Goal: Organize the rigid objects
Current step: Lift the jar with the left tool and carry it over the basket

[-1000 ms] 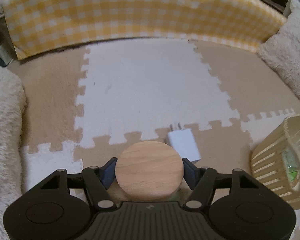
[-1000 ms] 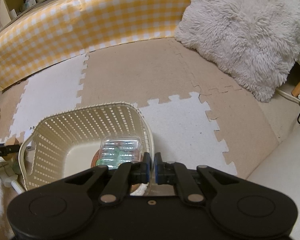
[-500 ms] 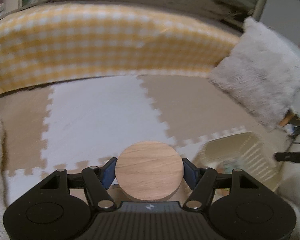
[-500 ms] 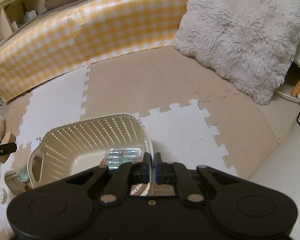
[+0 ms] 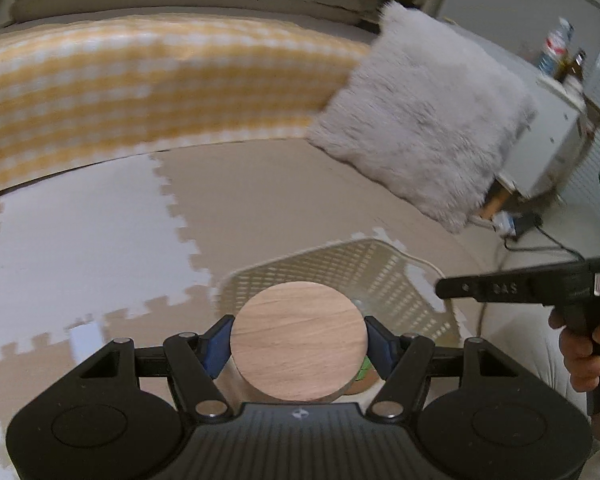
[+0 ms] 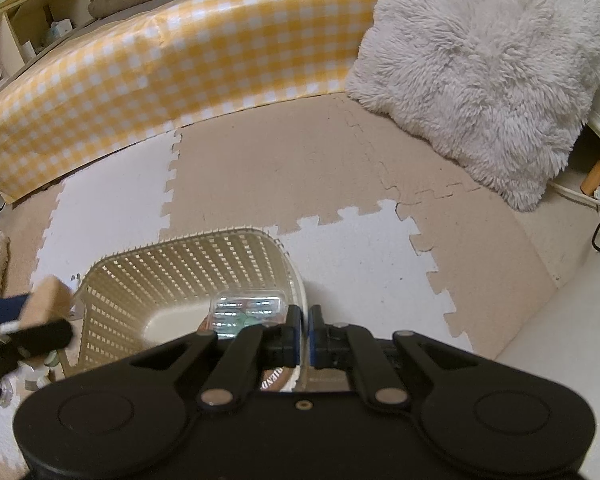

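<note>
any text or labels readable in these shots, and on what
"IEND": part of a word, cut off, on the round pack in the basket.
"DAS", or similar: blurred, on the right gripper finger.
Bottle labels on the far shelf: too blurred to read.
Logo on the left gripper: a mark, no letters.

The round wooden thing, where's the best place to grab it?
Grab the round wooden thing by its curved rim, one pad on each opposite side, coming in level with its flat face. The left tool grips it that way, its blue pads squeezing the rim's widest part.
</note>
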`<control>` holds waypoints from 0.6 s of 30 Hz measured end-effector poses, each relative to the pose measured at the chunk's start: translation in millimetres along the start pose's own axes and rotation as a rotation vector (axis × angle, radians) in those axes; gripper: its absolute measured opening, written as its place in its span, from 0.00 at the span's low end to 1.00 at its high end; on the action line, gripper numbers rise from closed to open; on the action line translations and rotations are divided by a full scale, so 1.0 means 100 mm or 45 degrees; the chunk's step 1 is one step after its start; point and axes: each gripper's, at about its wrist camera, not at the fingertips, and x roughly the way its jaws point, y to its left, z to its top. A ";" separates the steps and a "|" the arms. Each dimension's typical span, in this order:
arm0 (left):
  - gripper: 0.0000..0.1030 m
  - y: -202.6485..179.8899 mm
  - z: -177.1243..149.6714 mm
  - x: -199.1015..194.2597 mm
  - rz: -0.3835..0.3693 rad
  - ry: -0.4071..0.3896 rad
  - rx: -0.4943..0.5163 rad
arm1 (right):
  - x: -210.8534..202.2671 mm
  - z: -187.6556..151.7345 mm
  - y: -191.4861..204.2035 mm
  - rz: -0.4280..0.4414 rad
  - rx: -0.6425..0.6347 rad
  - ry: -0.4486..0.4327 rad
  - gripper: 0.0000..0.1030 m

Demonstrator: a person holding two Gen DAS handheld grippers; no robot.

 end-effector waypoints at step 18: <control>0.66 -0.57 0.06 0.95 0.032 0.101 0.284 | 0.02 0.02 -0.17 0.096 0.128 0.024 0.04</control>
